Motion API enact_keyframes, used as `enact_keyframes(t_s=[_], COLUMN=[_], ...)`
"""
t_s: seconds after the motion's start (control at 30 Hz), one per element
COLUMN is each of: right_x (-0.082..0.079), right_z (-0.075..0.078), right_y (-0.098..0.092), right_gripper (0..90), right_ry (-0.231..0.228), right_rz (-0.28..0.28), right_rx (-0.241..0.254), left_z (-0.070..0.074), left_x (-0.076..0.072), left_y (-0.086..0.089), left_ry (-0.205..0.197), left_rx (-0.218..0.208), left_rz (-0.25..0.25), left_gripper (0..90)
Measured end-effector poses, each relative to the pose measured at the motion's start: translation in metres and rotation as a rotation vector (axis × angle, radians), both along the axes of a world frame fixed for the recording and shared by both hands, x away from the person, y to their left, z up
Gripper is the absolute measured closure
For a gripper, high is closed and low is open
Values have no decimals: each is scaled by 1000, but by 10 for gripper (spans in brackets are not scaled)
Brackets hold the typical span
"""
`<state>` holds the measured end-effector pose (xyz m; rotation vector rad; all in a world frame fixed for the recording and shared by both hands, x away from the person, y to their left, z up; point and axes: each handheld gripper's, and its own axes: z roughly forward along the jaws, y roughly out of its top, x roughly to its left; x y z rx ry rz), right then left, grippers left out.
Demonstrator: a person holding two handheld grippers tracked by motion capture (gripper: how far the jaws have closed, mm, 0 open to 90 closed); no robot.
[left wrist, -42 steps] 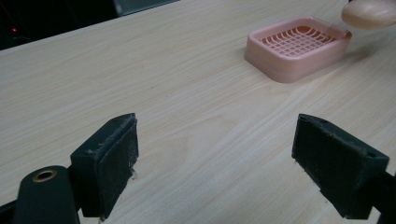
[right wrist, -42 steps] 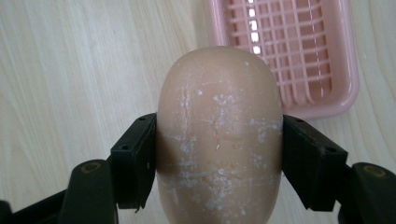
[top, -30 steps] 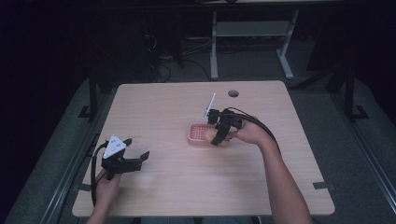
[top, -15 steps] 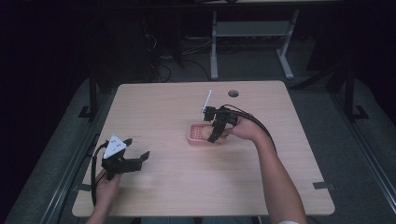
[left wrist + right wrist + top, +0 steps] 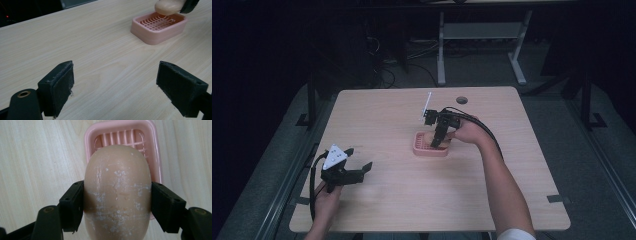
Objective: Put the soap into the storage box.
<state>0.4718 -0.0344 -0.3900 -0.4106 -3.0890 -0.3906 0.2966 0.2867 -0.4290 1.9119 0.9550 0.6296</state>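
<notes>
The right gripper point(image 5: 117, 202) has its fingers clamped on a pale, oval bar of soap point(image 5: 117, 195), seemingly just above the pink slatted plastic soap dish point(image 5: 430, 145) mid-counter point(image 5: 402, 200). Near the counter's left front corner, the left gripper point(image 5: 357, 172) rests with fingers wide apart.

Dim, dark surroundings; evenly lit table point(image 5: 392, 115); soft close-up focus, no glare.

No lettering, label, brand, number or sign can be read anywhere: the soap bar point(image 5: 117, 192), the pink soap dish point(image 5: 155, 150), the worktop point(image 5: 382, 120) and both tongs carry no legible marks.
</notes>
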Motion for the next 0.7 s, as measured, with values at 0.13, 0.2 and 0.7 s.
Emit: enact_keyframes(t_s=[0.13,0.2,0.7], right_x=[3,5,15], right_z=[1,1,-10], right_y=[3,6,16], right_gripper=[315,315,315], right_ry=[7,0,23], right_rz=[-1,4,5], right_rx=[9,-8,-17], left_z=[0,0,0], left_x=[0,0,0], left_y=[-1,-1,0], left_ry=[-1,0,-2], left_rx=[1,1,-4], left_rz=[-3,-3,0], left_gripper=[143,143,143])
